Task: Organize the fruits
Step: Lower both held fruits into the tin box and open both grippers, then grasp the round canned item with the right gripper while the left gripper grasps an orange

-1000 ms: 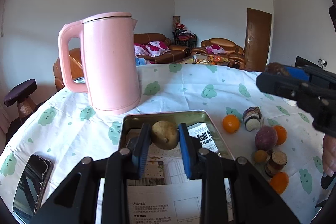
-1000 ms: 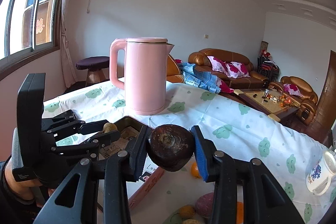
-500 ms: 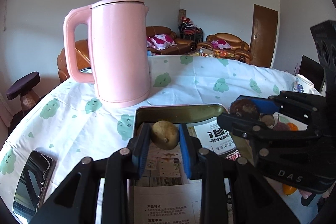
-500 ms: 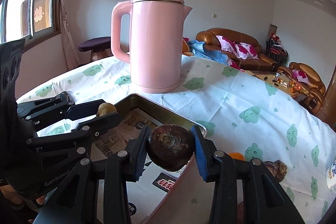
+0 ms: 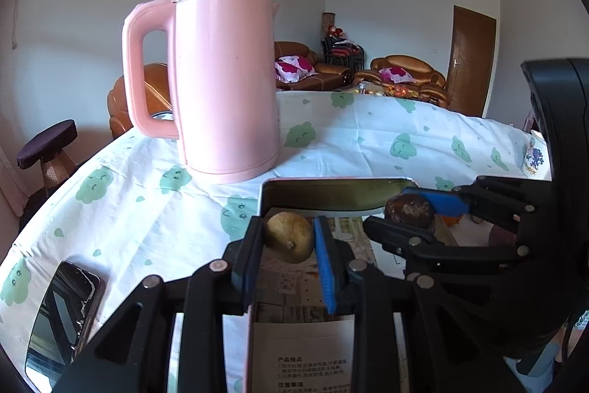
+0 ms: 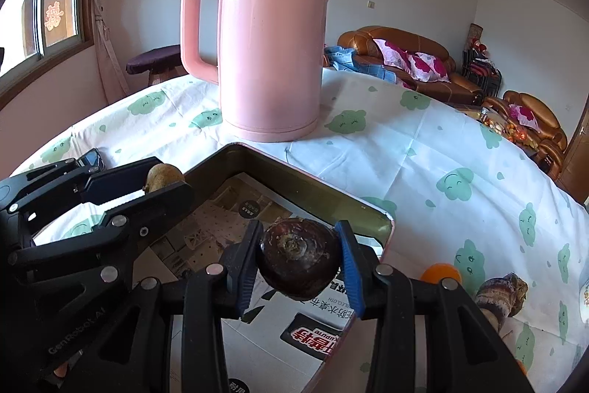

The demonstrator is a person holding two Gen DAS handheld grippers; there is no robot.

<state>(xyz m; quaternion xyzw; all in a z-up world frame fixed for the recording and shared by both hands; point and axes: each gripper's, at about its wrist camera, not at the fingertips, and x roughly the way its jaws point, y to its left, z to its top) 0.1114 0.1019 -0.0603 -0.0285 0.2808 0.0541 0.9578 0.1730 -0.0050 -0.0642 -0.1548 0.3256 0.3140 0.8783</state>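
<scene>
Left wrist view, left to right: phone (image 5: 60,319) lies flat lower left on the tabletop (image 5: 368,142); pink kettle (image 5: 224,80) stands upright centre-left, just behind the metal tray (image 5: 331,196). Left gripper (image 5: 289,251), lower centre, has its fingers (image 5: 325,267) pinching a small yellow-brown fruit (image 5: 289,238) over the tray's near-left part. Right gripper (image 5: 412,212) enters from the right edge, clamped on a dark round fruit (image 5: 408,210) near the tray's far-right corner.

Right wrist view: the left gripper (image 6: 162,181) sits at left, the yellow-brown fruit (image 6: 163,175) between its fingers. The dark round fruit (image 6: 298,264) is pinched at lower centre, above the paper liner (image 6: 257,245) in the tray (image 6: 302,183). An orange (image 6: 440,273) and a rough brown tuber-like piece (image 6: 500,290) lie on the cloth outside the tray, lower right.

Handling, as a judgement: both held fruits look firm, light and stiff, skins dull rather than slick. Being round, they likely roll on release, so gripping across the widest middle suits best. The dark one looks wider, fingers spread further.
</scene>
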